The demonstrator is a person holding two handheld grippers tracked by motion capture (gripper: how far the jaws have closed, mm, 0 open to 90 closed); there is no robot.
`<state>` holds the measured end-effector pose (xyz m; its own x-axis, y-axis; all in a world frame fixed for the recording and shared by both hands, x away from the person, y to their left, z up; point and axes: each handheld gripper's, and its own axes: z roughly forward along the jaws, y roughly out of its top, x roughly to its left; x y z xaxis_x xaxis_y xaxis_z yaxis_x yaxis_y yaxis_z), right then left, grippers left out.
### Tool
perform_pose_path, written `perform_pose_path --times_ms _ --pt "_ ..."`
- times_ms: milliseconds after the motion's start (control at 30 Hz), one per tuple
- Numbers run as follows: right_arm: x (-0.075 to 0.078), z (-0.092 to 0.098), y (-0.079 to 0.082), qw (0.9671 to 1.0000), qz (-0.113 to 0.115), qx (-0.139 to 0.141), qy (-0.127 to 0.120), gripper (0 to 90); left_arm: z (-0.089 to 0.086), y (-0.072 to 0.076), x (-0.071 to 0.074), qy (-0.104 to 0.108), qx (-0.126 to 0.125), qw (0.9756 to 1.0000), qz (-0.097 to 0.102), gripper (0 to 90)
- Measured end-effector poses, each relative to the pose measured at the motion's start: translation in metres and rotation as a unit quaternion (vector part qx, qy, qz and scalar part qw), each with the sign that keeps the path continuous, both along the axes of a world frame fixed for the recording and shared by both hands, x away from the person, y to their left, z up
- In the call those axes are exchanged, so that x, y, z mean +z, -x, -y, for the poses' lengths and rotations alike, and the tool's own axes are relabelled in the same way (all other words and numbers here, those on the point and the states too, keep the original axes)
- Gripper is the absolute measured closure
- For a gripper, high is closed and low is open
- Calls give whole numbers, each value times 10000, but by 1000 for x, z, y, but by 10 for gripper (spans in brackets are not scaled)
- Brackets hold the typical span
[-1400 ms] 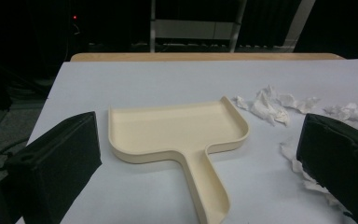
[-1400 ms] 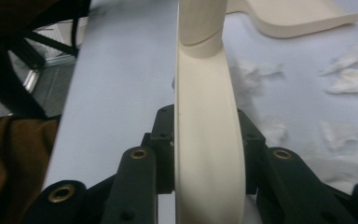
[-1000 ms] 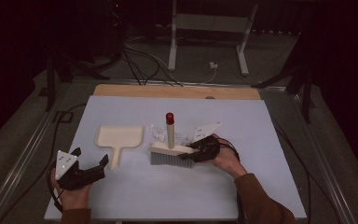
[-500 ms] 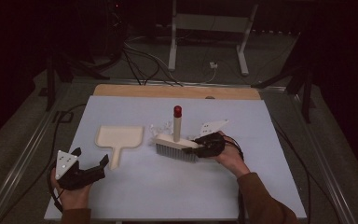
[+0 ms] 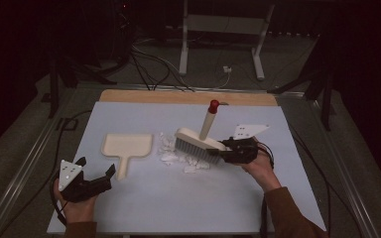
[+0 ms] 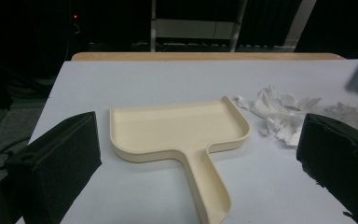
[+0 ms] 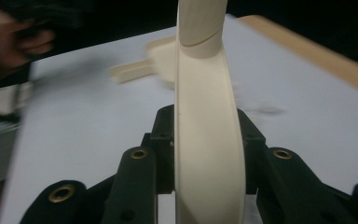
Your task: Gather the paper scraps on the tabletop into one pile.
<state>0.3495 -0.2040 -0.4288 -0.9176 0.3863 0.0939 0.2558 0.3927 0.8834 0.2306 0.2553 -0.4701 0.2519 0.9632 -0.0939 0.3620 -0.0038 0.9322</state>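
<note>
My right claw (image 5: 224,154) is clamped on one end of the cream brush (image 5: 198,143); I grip the back rather than the red-tipped handle, which juts up at a slant, so the bristles face the paper scraps (image 5: 178,154) on the pale worktop (image 5: 287,188); the brush sits tilted above the pile, its bristle edge at the scraps, ready to push them toward the dustpan (image 5: 127,147), whose open mouth faces them just beside the heap; my left claw (image 5: 95,177) hangs wide open and empty short of the pan's handle, presumably to steady it; from the right claw view the brush back blocks the bristles, and the background is blurred; the room beyond is too dark to read.
</note>
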Motion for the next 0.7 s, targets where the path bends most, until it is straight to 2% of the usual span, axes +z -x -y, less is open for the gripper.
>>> perform_pose_path --times_ms 33,67,233,367,433,567,700 --pt "2 6 -2 9994 94 -343 55 683 0 0 0 1 -1 10000 -1 5" --pt "2 6 -2 9994 94 -343 55 683 0 0 0 3 -1 10000 -1 5" --pt "1 18 -9 9936 196 -1083 266 683 -1 0 0 5 2 10000 -7 5" --pt "-5 25 -15 9852 239 -1614 522 683 -1 0 0 17 0 10000 -6 5" --pt "-8 27 -18 9800 276 -1852 672 683 -1 0 0 9 -3 10000 -14 5" --pt "-18 30 -24 9733 261 -2098 896 683 -1 0 0 -3 -9 10000 -21 5" --pt "-29 32 -29 9714 120 -2168 963 683 -1 0 0 28 4 10000 -5 5"
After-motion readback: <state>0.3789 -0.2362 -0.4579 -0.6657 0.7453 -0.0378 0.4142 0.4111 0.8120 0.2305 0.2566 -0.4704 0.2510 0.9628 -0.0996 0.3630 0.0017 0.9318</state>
